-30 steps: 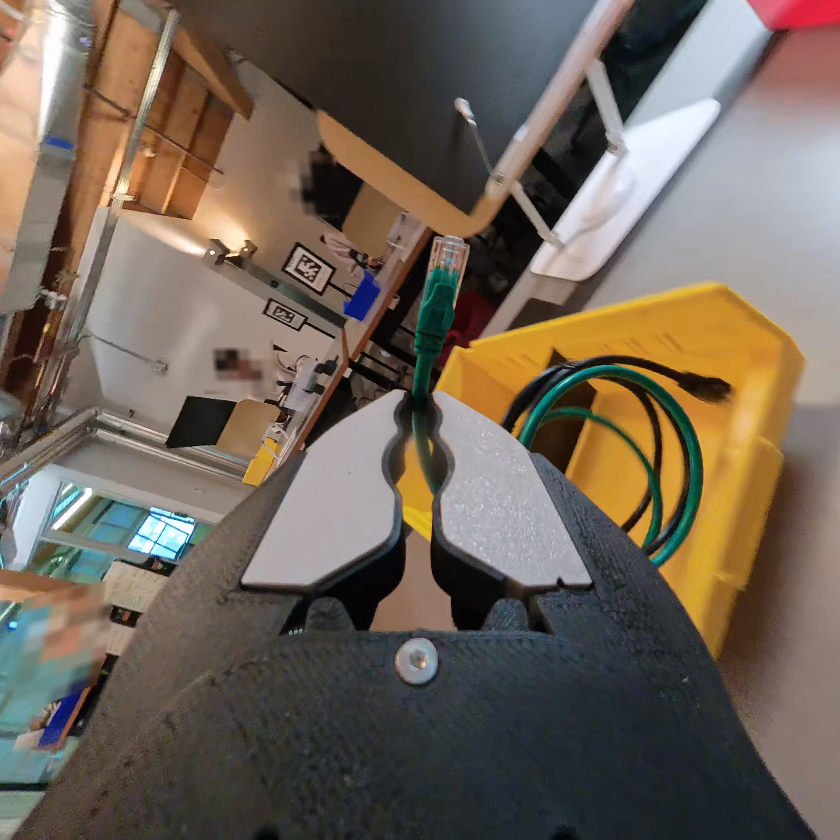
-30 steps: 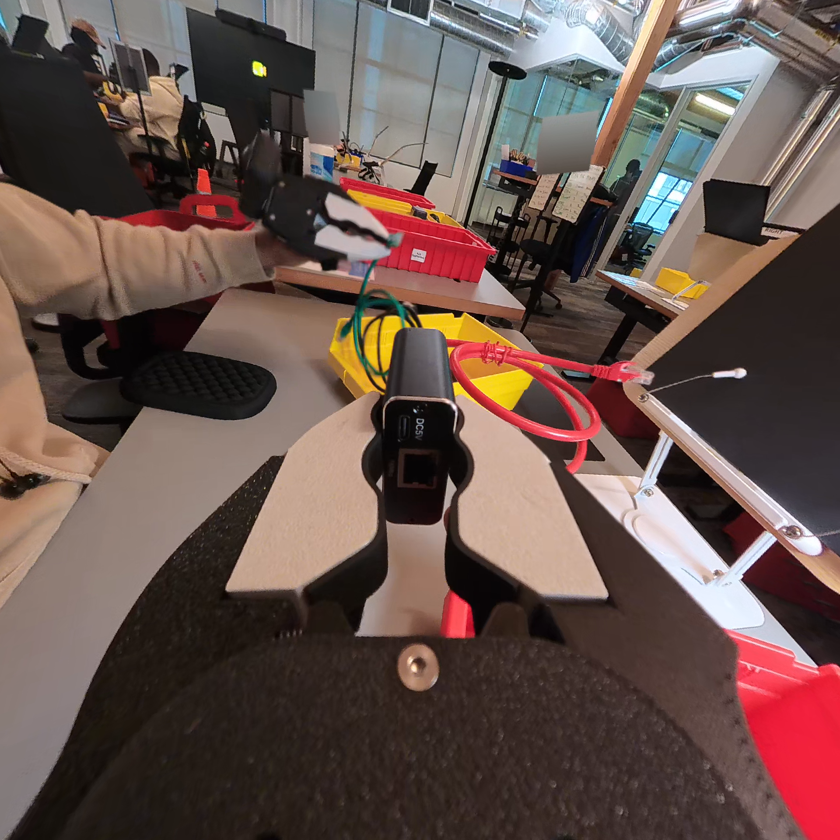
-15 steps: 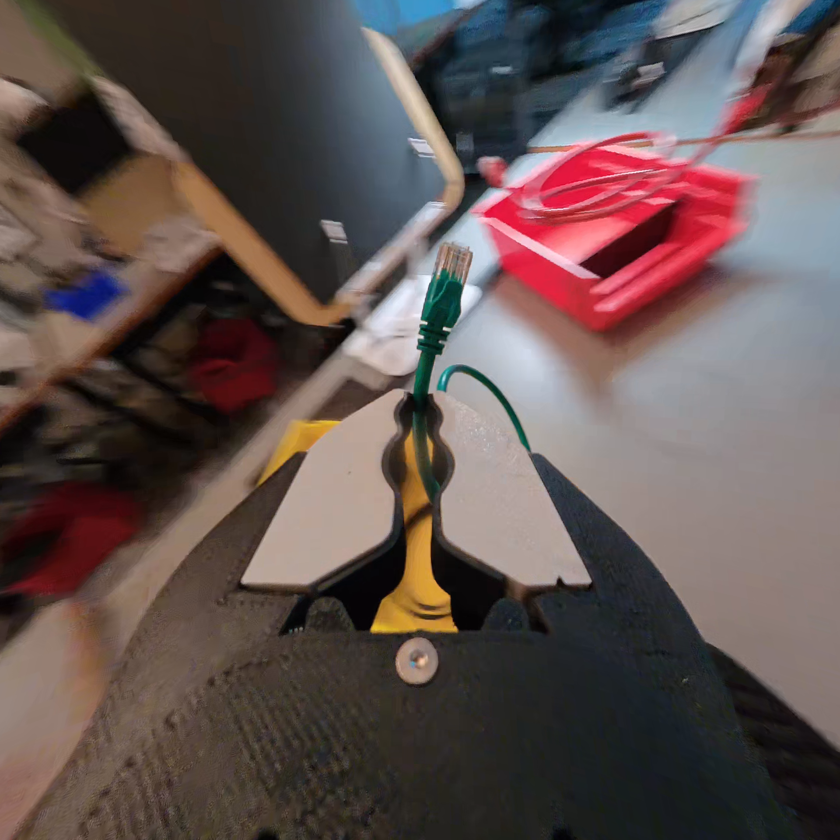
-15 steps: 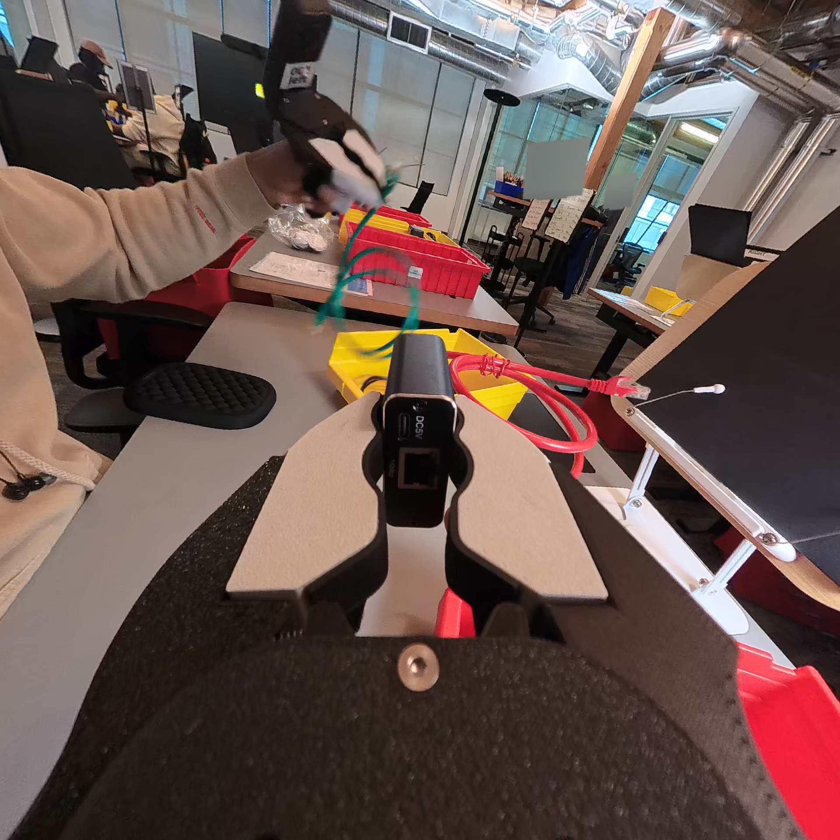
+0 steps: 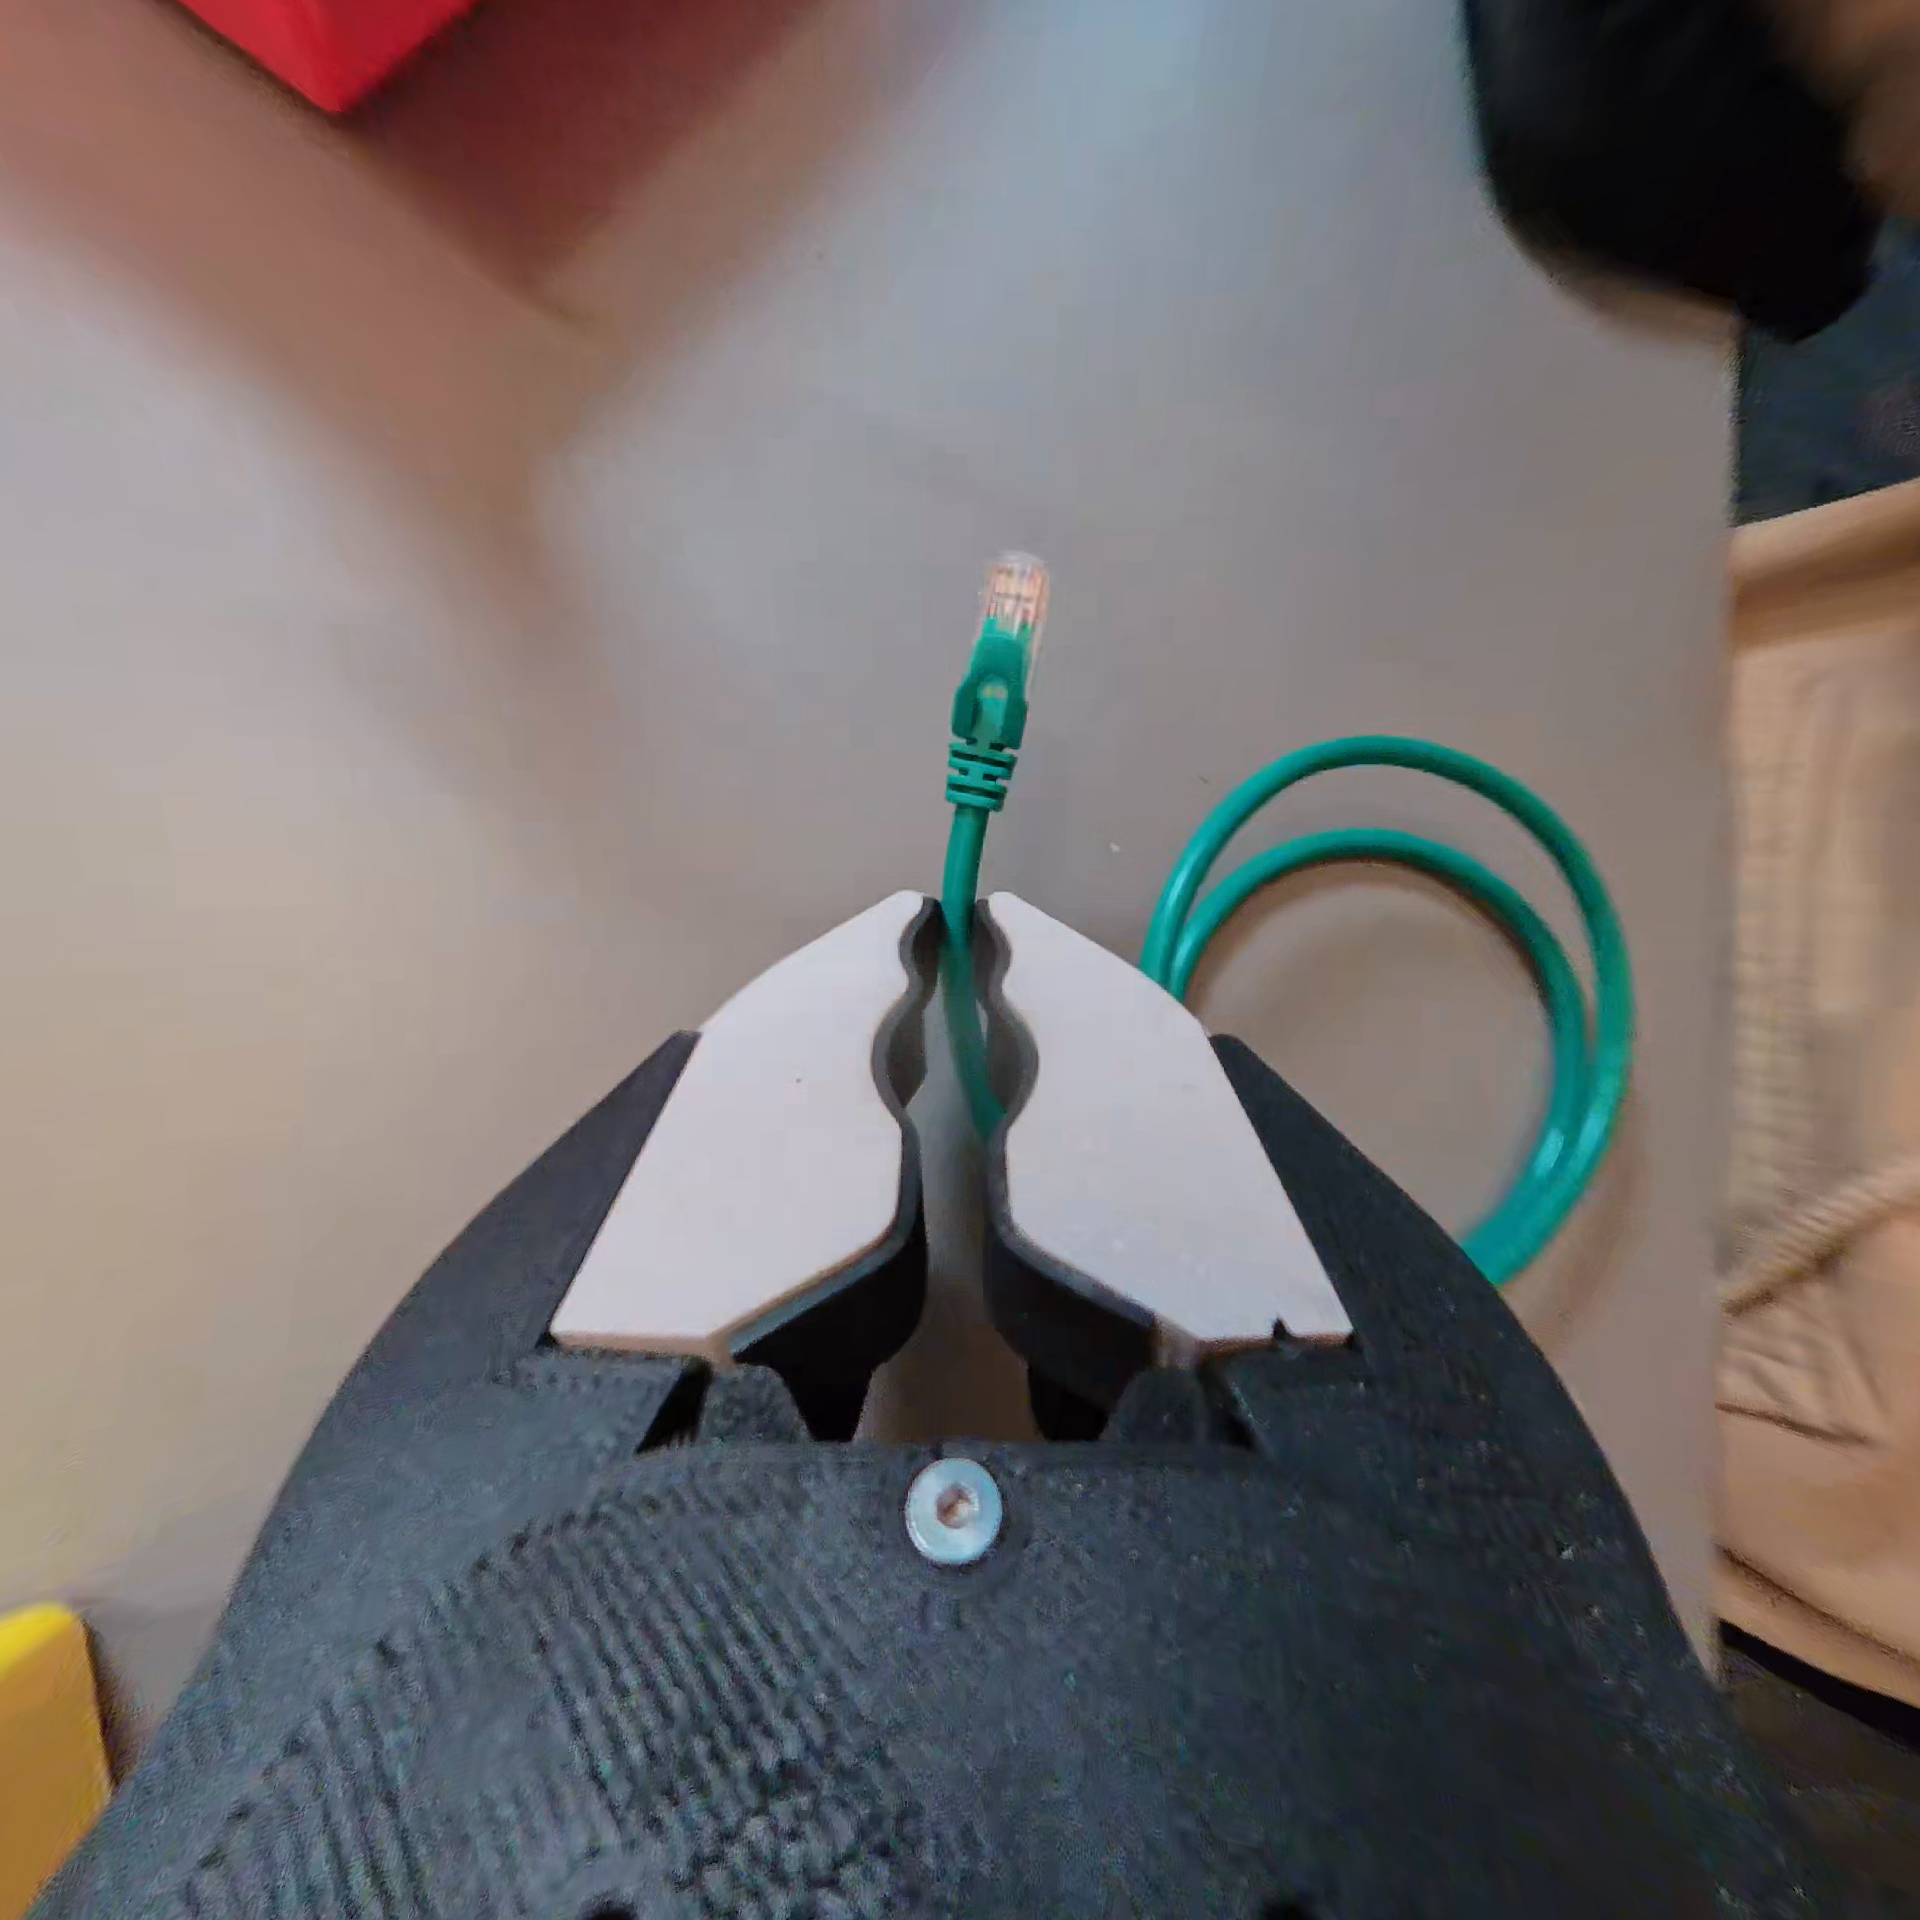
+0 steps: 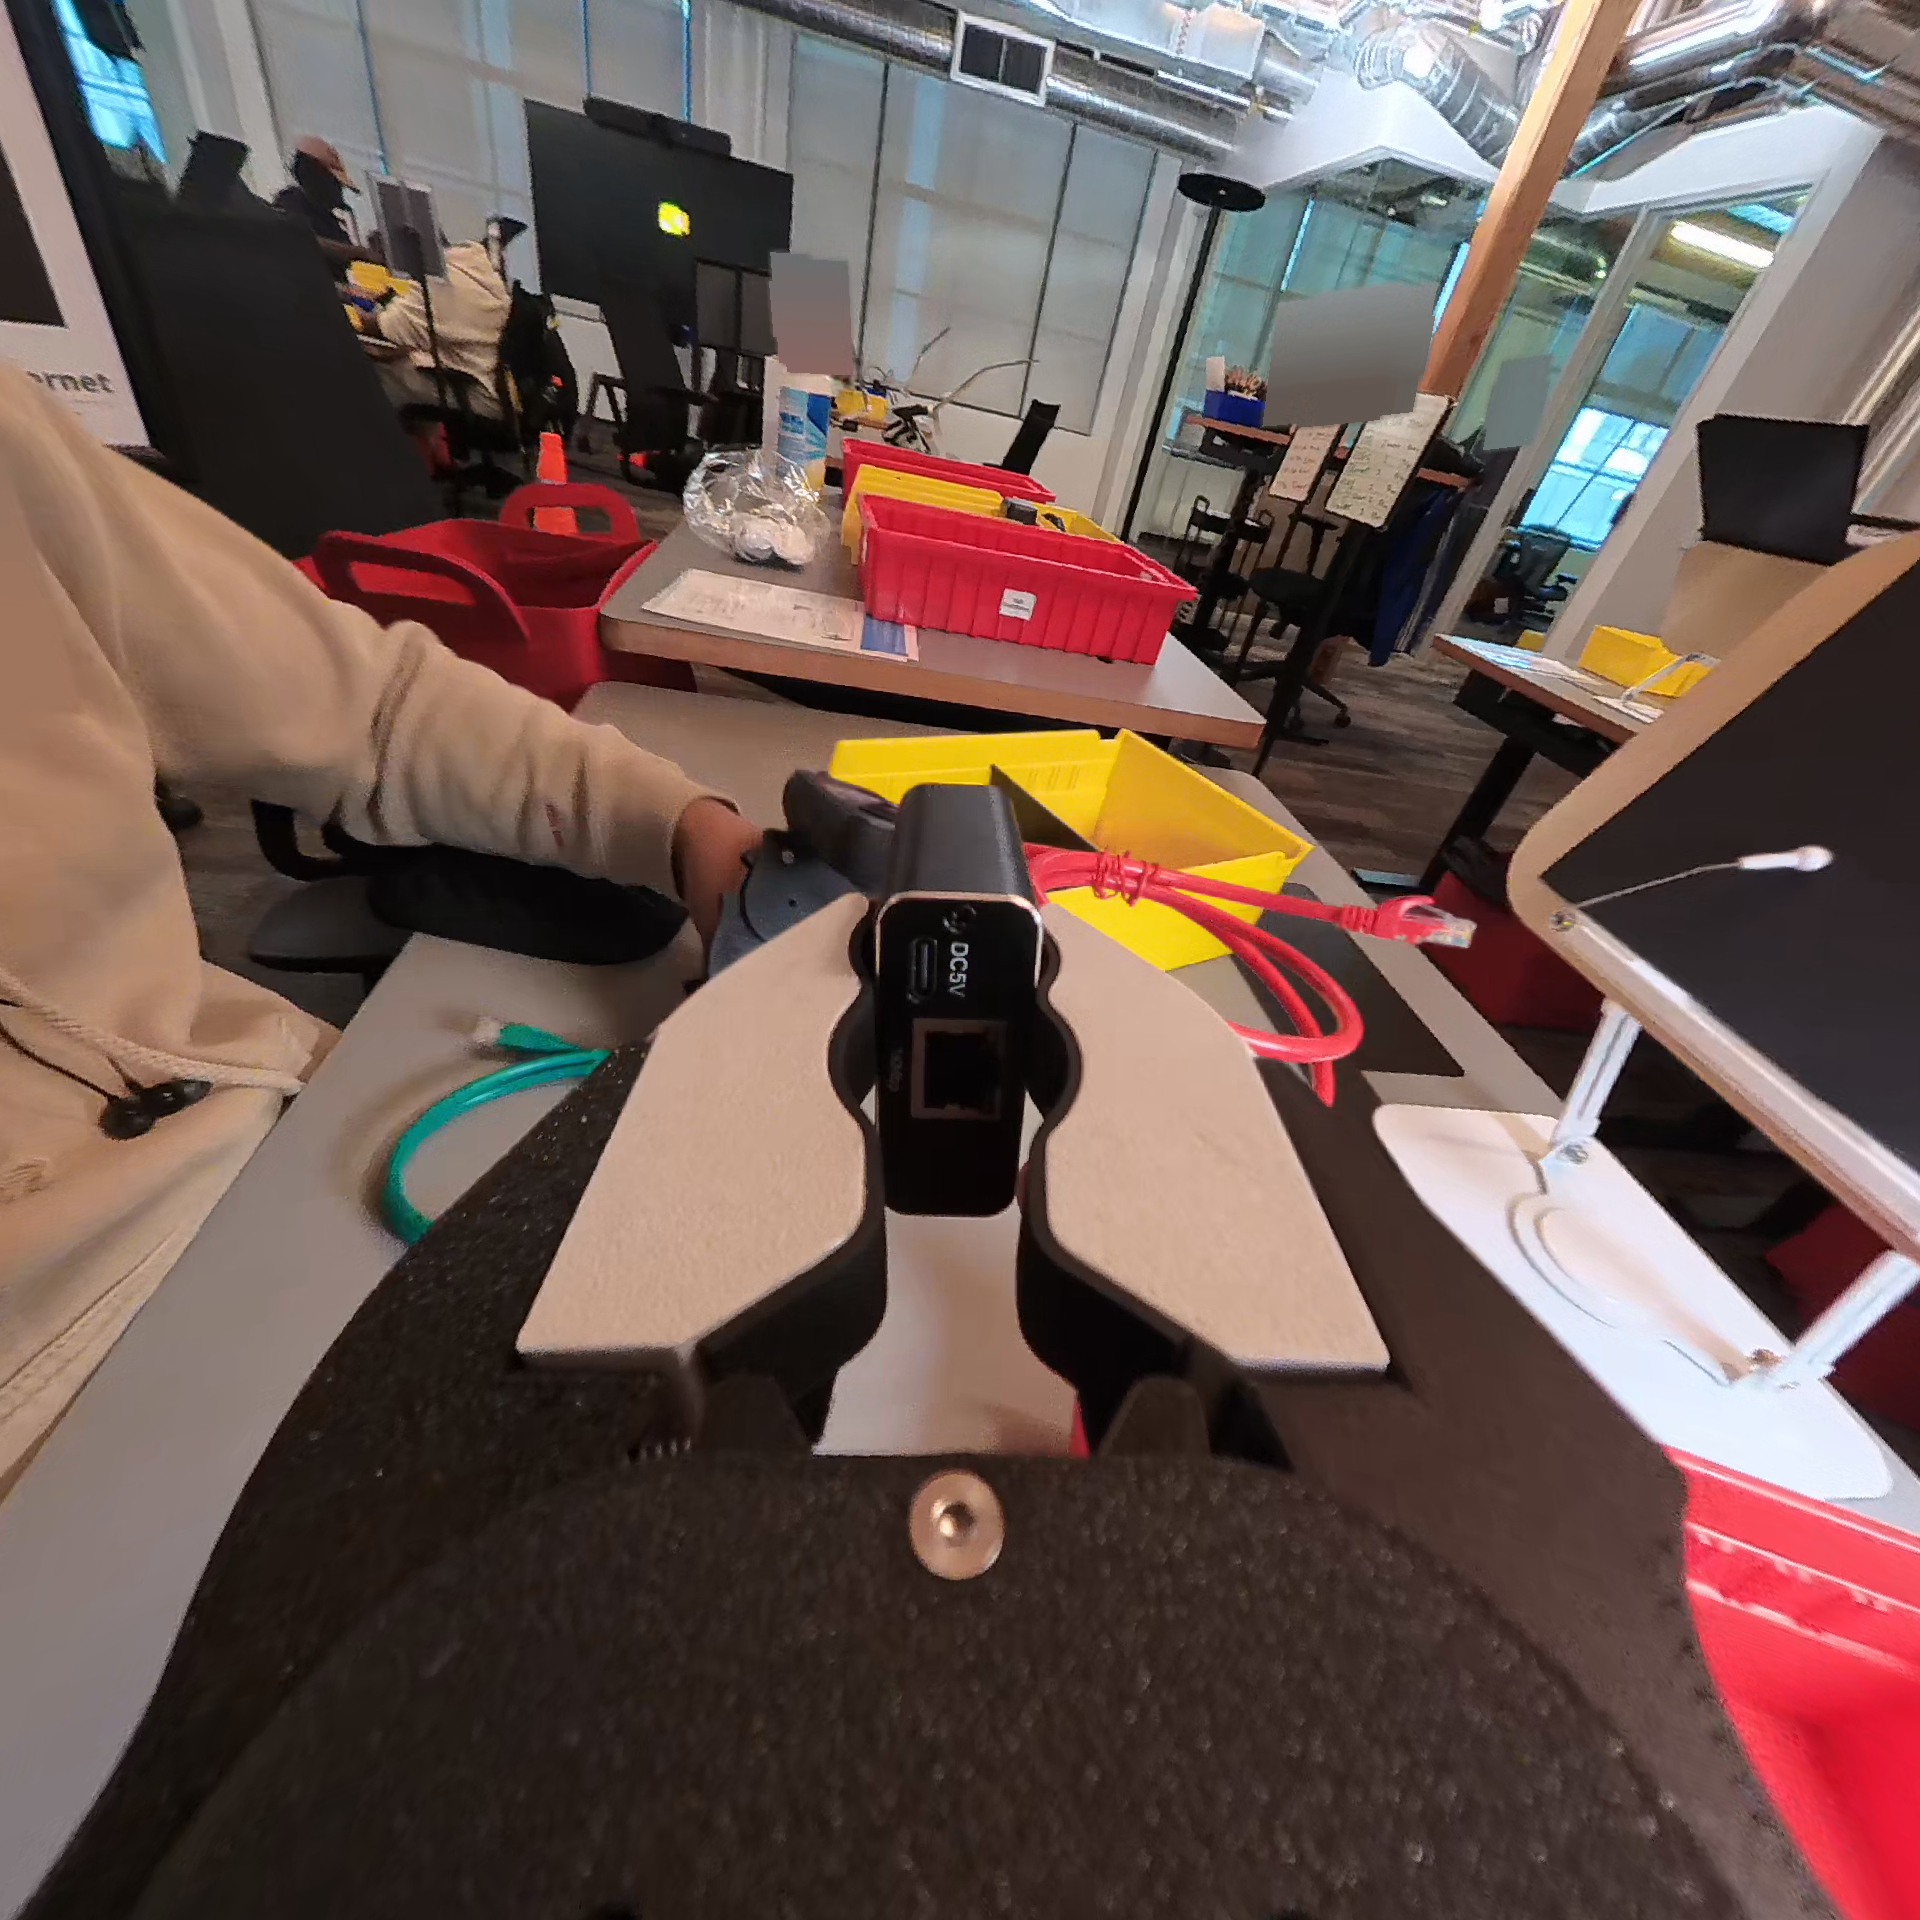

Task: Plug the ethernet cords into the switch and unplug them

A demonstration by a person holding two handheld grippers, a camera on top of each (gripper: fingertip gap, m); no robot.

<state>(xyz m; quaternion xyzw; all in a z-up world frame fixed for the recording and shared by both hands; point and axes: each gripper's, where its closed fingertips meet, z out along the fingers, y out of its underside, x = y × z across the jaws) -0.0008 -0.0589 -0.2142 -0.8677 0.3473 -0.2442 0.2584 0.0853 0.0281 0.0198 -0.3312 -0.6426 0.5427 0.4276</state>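
while the right gripper (image 6: 951,1023) clamps the black switch (image 6: 956,997) with its port empty and the left gripper (image 5: 954,920) pinches the green cord (image 5: 1475,997) just behind its plug over the grey table (image 5: 1247,416), no plugging looks done yet, so every insertion and removal remains, the red cord (image 6: 1288,997) included.

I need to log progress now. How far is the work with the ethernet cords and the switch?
Done: the green ethernet cord is out of the yellow bin, pinched in the left tongs, plug free. In hand: the right tongs clamp the black switch, its port empty. Left: plugging in, unplugging; the red cord is also loose.
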